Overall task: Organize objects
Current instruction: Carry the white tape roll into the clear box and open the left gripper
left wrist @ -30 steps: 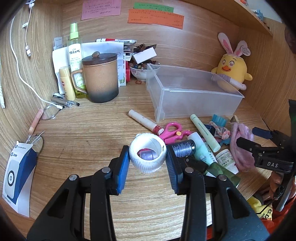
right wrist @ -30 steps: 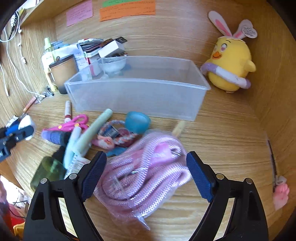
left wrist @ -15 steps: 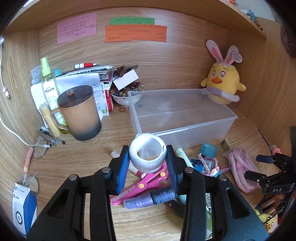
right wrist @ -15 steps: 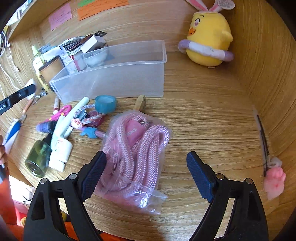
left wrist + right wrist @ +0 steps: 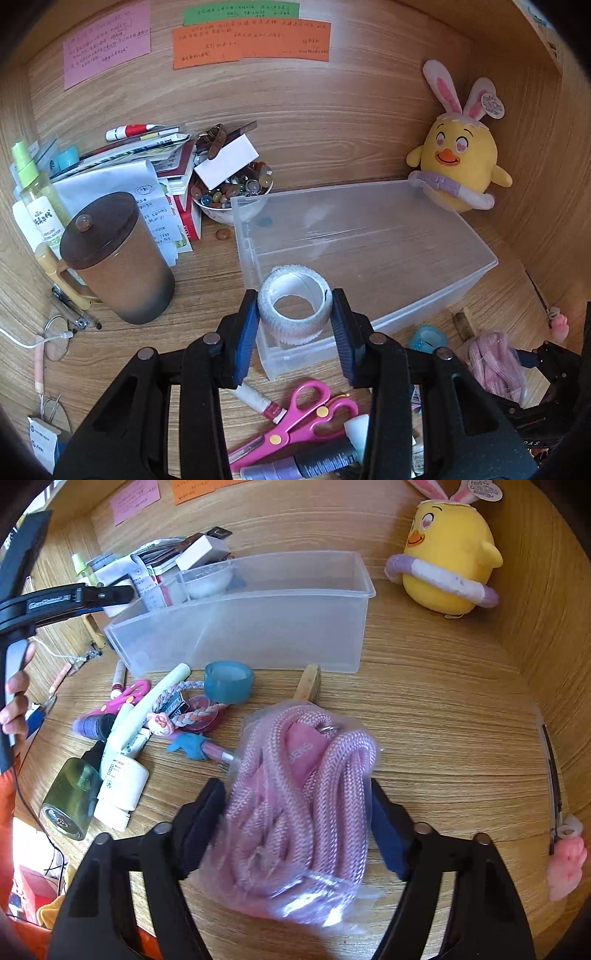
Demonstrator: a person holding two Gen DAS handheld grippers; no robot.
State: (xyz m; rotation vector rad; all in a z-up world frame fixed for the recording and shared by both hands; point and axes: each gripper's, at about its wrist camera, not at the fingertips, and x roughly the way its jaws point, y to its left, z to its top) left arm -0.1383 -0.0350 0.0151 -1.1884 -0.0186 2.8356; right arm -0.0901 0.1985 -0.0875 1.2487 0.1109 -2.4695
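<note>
Left gripper (image 5: 294, 320) has the white tape roll (image 5: 294, 312) clamped across its width, both blue fingers (image 5: 246, 330) pressed on the outer wall, hole facing the camera. Roll hangs right over the near-left corner of the clear plastic bin (image 5: 436, 221), at or just inside the front wall; bin's long axis runs away to the right toward the yellow chick plush (image 5: 458, 166). So the drop spot lies just ahead of and below the fingers: a bit further in, then let go, imo.

Right gripper (image 5: 295, 819) straddles the bagged pink rope (image 5: 306, 794) on the counter (image 5: 443, 709), fingers closing w/ the bundle between them. Left pad looks to be against the plastic wrap, right one at the bundle's edge; firm grip not clear yet. Bundle's long axis runs roughly along the pointing direction, so the fingers pinch it across the short way. Bin (image 5: 258, 627) sits ahead and left of it, beyond the teal tape roll (image 5: 228, 681).

Left is nearer the bin, likely first to deposit.
</note>
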